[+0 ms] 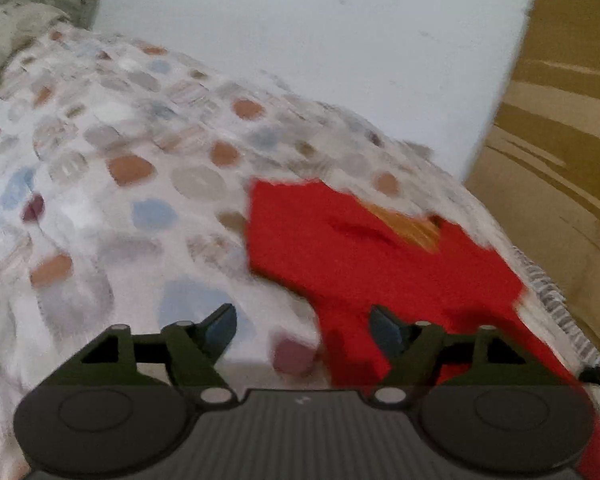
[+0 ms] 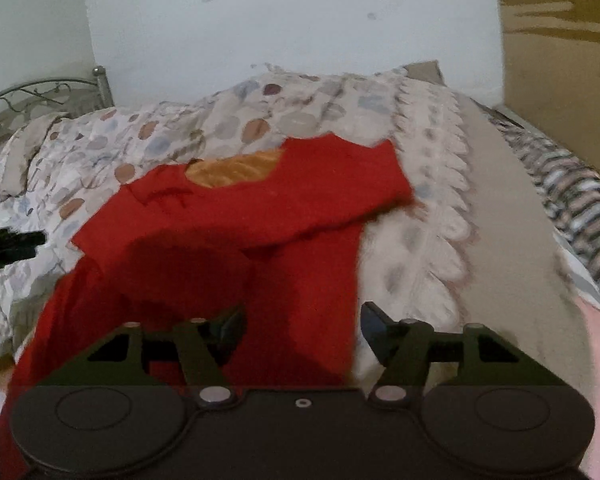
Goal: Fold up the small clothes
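A red garment [image 2: 260, 216] with an orange lining at the neck is lying spread on the bedspread [image 1: 100, 152] of a bed, close to the near right edge. One sleeve or flap is already lying across the body in the right wrist view, so I judge a first fold is partly made.

The left tool [image 1: 302, 330] is hanging over the bedspread with its jaws standing wide apart and nothing between them; its right finger is sitting over the red cloth, its left one over the spotted cover. The right tool [image 2: 302, 322] is also gaping wide and gripping nothing, poised over the lower part of the garment.

Several things are threatening to go wrong. Both views are smearing with motion, so a grab made now is likely to miss the hem. The bedspread is soft and rumpled, so a low pinch is risking catching the cover along with the cloth. The folded flap is lying loose, and a tug from either side is liable to undo it. The garment is also sitting near the bed's edge, where a pull could drag it off.
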The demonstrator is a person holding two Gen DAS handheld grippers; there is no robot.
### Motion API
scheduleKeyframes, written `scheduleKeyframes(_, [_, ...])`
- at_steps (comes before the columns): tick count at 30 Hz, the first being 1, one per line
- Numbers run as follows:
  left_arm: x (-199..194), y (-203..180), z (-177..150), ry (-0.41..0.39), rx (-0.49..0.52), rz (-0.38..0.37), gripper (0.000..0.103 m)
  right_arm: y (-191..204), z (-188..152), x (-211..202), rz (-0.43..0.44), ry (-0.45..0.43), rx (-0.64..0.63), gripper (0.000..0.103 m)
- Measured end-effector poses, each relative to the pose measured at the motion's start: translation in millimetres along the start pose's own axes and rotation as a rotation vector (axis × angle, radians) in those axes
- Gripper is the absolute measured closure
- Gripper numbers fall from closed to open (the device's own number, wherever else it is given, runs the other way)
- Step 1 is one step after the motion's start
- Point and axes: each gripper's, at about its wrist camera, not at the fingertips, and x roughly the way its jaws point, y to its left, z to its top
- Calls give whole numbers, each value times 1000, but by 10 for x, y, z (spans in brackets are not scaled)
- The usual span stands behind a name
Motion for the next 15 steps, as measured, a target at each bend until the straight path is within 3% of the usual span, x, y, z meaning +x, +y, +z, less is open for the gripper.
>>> scheduleKeyframes(3, [-74, -85, -245, 111, 2, -71, 24, -141, -163, -94, 16, 27, 40, 37])
scheduleKeyframes(6, [4, -118, -445, 244, -18, -89, 36, -202, -299, -103, 40, 52, 70, 40])
scheduleKeyframes(7, [16, -117, -488, 259, -22, -93, 47, -210, -332, -112, 59, 49, 81, 43])
scheduleKeyframes(8, [20, -120, -509, 263, -21, -81, 67, -208, -352, -122, 73, 48, 89, 55])
scheduleKeyframes(9, [21, -129, -500, 271, -22, -63, 79, -194, -357, -127, 78, 53, 91, 64])
scheduleKeyframes(10, [8, -132, -478, 275, -34, -71, 99, -178, -357, -140, 87, 58, 88, 83])
scheduleKeyframes(11, [-36, -146, -449, 264, -52, -79, 100, -162, -353, -163, 104, 60, 87, 98])
scheduleKeyframes(15, [-305, -283, -362, 221, 6, 32, 102, -137, -273, -404, 45, 11, 90, 100])
